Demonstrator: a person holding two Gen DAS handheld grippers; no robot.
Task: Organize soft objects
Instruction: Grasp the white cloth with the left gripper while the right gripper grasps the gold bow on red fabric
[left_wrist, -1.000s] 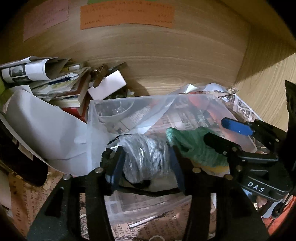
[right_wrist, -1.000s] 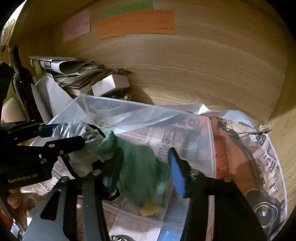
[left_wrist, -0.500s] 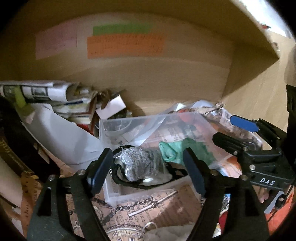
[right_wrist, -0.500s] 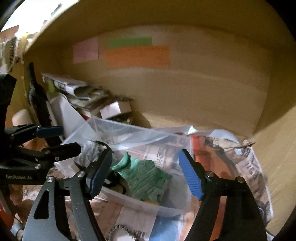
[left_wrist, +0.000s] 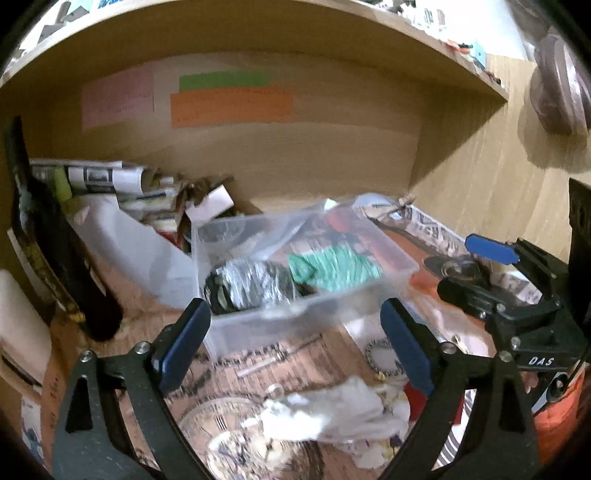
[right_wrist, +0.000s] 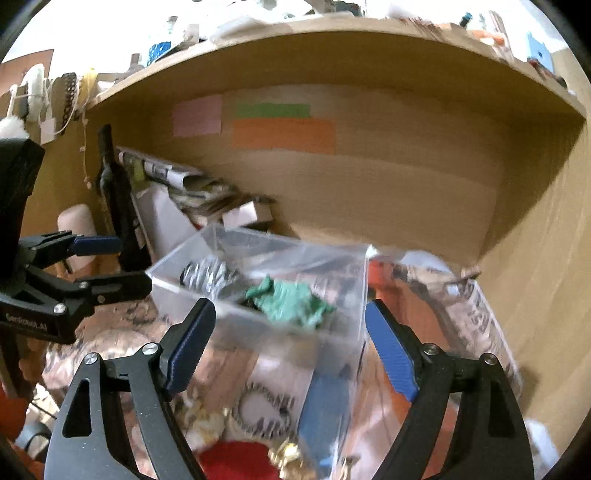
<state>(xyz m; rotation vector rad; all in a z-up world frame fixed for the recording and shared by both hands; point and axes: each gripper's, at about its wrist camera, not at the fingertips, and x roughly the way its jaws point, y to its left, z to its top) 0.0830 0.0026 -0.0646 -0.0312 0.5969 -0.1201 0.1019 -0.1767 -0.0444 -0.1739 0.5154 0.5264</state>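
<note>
A clear plastic bin (left_wrist: 391, 254) (right_wrist: 354, 258) stands on the shelf. In it lie a grey-black soft bundle (left_wrist: 255, 284) (right_wrist: 207, 275) and a green knitted piece (left_wrist: 336, 267) (right_wrist: 291, 301). My left gripper (left_wrist: 295, 341) is open and empty, held back in front of the bin; it also shows at the left of the right wrist view (right_wrist: 122, 266). My right gripper (right_wrist: 290, 345) is open and empty, just short of the bin's near wall; it shows at the right of the left wrist view (left_wrist: 469, 266). A white crumpled cloth (left_wrist: 332, 413) lies in front of the bin.
A dark bottle (left_wrist: 55, 240) (right_wrist: 118, 210) stands at the left. Stacked papers and a rolled newspaper (left_wrist: 99, 177) lie behind it. Newspaper (right_wrist: 476, 314) lines the shelf at the right. The wooden back wall carries coloured notes (left_wrist: 229, 103). A red thing (right_wrist: 236, 461) lies near.
Both grippers have let go of the soft pieces, opened wide and pulled back out of the bin. The grey bundle and green piece now lie in the bin.
</note>
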